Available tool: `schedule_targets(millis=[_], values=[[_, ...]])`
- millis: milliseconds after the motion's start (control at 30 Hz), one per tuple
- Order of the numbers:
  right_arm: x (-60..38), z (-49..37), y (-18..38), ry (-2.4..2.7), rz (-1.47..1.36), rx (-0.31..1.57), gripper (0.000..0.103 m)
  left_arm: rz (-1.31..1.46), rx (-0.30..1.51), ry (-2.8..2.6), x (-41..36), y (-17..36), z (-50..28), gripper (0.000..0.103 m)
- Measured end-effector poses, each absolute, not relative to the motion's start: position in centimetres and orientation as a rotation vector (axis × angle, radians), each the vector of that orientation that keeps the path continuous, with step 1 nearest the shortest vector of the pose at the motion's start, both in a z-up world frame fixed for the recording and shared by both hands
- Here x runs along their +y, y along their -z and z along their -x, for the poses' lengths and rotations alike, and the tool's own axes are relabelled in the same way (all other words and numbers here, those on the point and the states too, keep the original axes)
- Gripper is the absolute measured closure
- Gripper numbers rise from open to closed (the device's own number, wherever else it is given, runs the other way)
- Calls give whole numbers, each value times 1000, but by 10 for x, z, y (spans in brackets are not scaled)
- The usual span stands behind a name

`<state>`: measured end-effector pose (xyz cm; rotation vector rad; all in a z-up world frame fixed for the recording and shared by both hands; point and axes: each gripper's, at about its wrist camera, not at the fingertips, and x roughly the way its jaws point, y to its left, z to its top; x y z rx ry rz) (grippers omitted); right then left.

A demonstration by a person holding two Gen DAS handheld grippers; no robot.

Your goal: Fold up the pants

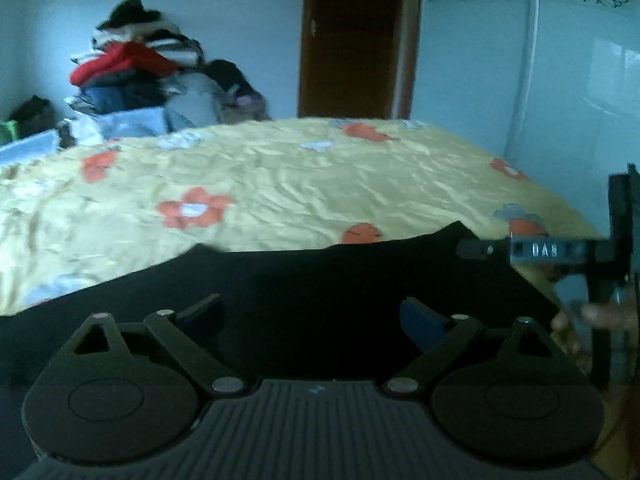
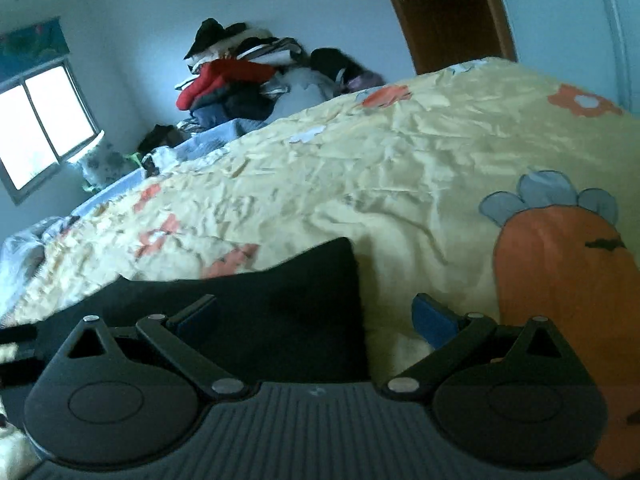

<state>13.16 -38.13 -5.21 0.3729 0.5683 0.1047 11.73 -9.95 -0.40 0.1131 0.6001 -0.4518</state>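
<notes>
Bed (image 1: 280,184) fills mid-frame in both views, bare yellow sheet running to the upper frame. Black pants (image 1: 320,280) lie flat across the lower frame, long axis left-right, edge corner lower centre in the right view. Left gripper (image 1: 312,316) and right gripper (image 2: 316,316) both wide open, empty, over the pants; right one sits at the corner.

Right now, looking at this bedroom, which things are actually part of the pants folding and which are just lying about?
Part of the job:
- black pants, spread on the bedspread
- left gripper, open over the pants
- right gripper, open at the pants' edge
- yellow flowered bedspread, the work surface

Just lying about:
- heap of clothes by the wall
- brown door
- window
</notes>
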Motion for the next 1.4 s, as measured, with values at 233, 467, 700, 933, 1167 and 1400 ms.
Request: schedule_targets(millis=[233,467,700,933,1167,1400], values=[[-379,-131,57,-82,-328,568,0,-43,758,382,-118,39,-173,34],[-372,-133,58,-63,-265,588,0,-82,712,225,-111,45,-202,33],[-374,-132,59,-66,-279,583,0,-59,665,161,-101,18,-186,15],[-373,-131,58,-61,-262,589,0,-58,628,340,-128,26,-160,14],[-368,-133,58,-49,-224,601,0,-59,678,248,-121,62,-172,4],[-368,-133,58,-50,-224,603,0,-84,624,221,-125,65,-163,0]])
